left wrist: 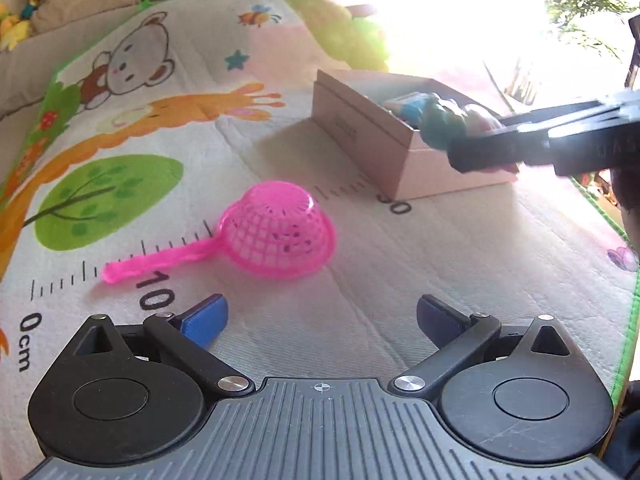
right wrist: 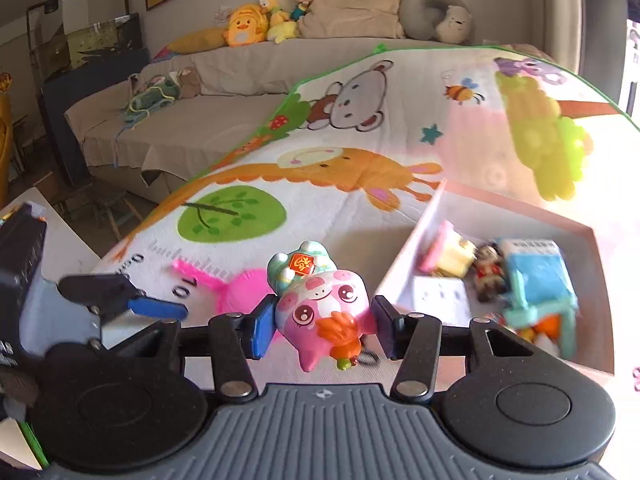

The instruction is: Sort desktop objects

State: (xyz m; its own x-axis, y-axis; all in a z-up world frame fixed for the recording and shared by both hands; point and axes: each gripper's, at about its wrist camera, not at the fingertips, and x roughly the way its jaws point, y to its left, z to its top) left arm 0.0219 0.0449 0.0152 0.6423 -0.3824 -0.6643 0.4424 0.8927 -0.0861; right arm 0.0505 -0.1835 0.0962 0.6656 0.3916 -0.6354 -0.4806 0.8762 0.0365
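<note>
My right gripper [right wrist: 322,326] is shut on a pink and mint cat toy [right wrist: 320,304], held above the play mat next to the left wall of a pink cardboard box [right wrist: 404,256]. The box holds several small toys, among them a blue carton [right wrist: 536,276]. In the left wrist view the toy [left wrist: 444,124] and the right gripper [left wrist: 476,152] hang over the box's [left wrist: 360,136] near corner. A pink plastic strainer [left wrist: 276,232] lies upside down on the mat, just ahead of my open, empty left gripper [left wrist: 320,316]. The strainer [right wrist: 236,284] is partly hidden in the right wrist view.
A cartoon play mat [left wrist: 168,128] with a printed ruler covers the surface. A sofa [right wrist: 224,92] with plush toys stands behind it. The left gripper [right wrist: 132,300] shows at the left of the right wrist view. Bright window glare washes out the far right.
</note>
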